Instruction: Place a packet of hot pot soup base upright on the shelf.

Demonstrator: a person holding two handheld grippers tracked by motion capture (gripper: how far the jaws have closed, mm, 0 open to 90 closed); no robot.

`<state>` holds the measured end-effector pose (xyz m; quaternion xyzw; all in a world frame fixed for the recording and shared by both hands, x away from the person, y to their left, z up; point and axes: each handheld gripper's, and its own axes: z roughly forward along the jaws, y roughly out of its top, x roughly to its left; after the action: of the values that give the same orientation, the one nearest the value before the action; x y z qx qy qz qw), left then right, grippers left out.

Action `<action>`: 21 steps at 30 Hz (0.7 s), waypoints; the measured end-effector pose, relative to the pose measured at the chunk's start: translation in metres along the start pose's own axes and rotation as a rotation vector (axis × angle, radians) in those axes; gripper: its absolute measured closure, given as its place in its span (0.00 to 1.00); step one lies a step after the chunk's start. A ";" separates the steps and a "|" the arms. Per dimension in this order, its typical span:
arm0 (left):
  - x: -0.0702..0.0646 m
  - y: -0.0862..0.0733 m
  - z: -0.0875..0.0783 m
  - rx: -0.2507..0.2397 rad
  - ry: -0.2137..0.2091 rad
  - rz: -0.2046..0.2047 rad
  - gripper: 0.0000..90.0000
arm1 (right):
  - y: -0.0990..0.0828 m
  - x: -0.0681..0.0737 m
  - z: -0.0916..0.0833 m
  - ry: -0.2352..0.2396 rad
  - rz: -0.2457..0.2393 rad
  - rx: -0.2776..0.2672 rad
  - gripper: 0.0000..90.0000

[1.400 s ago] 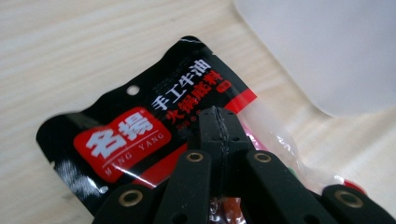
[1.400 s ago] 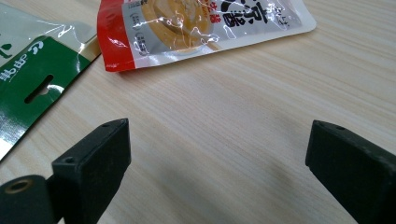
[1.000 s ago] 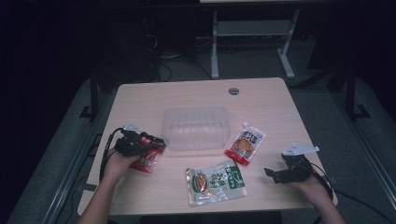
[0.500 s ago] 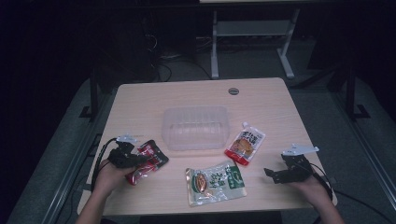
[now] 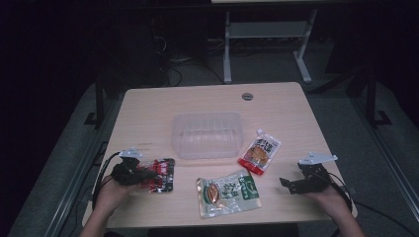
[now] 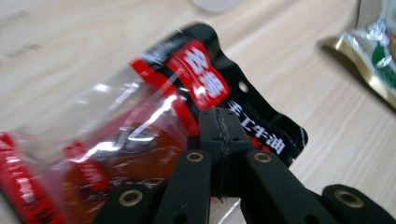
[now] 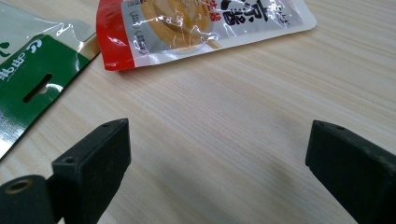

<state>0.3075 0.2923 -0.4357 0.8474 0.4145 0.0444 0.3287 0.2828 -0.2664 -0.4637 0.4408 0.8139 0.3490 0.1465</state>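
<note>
**Red packet pinched at its edge, tub waiting beyond**

The table (image 5: 148, 108) is laid with a clear tub (image 5: 207, 134) beyond both grippers, probably meant to receive the packets. A green packet (image 5: 228, 192) is left between the grippers. The red packet (image 6: 140, 126) is clenched at its edge by the left gripper (image 6: 220, 135), so it can be dragged. The right gripper (image 7: 219, 154) is held agape, empty, with the orange pouch (image 7: 196, 23) just ahead.
</note>
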 end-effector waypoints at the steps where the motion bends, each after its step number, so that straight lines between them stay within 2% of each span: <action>1: 0.002 0.000 -0.003 -0.011 0.006 -0.005 1.00 | 0.000 0.000 0.000 0.000 0.000 0.000 0.07; 4: 0.010 -0.002 -0.014 -0.045 0.051 -0.034 1.00 | 0.000 -0.001 0.000 0.000 0.001 0.000 0.07; 5: 0.018 -0.005 -0.021 -0.058 0.096 -0.049 1.00 | 0.000 -0.001 0.000 0.000 0.000 0.000 0.07; 7: 0.027 -0.008 -0.025 -0.064 0.138 -0.062 1.00 | 0.000 0.000 0.000 0.000 -0.004 -0.001 0.07; 8: 0.027 -0.008 -0.025 -0.064 0.138 -0.062 1.00 | 0.000 0.000 0.000 0.000 -0.004 -0.001 0.07; 9: 0.036 -0.010 -0.026 -0.054 0.164 -0.078 1.00 | 0.000 0.000 0.000 0.001 -0.005 0.001 0.07; 14: 0.044 -0.015 -0.023 -0.023 0.186 -0.098 1.00 | 0.001 0.000 0.000 0.000 -0.005 0.001 0.07; 15: 0.045 -0.016 -0.019 -0.002 0.188 -0.090 1.00 | 0.001 0.000 0.000 -0.001 -0.004 0.002 0.07; 16: 0.045 -0.016 -0.019 -0.002 0.188 -0.090 1.00 | 0.001 0.000 0.000 -0.001 -0.004 0.002 0.07; 17: 0.043 -0.015 -0.015 0.002 0.170 -0.082 1.00 | 0.000 0.000 0.001 -0.001 -0.003 0.000 0.07; 20: 0.039 -0.013 -0.012 0.001 0.154 -0.075 1.00 | 0.001 0.000 0.000 -0.001 -0.004 0.004 0.07; 21: 0.035 -0.012 -0.011 0.012 0.142 -0.057 1.00 | 0.001 0.000 0.000 -0.001 -0.007 0.002 0.07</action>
<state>0.3185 0.3282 -0.4412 0.8320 0.4609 0.0925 0.2945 0.2830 -0.2659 -0.4634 0.4382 0.8159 0.3472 0.1477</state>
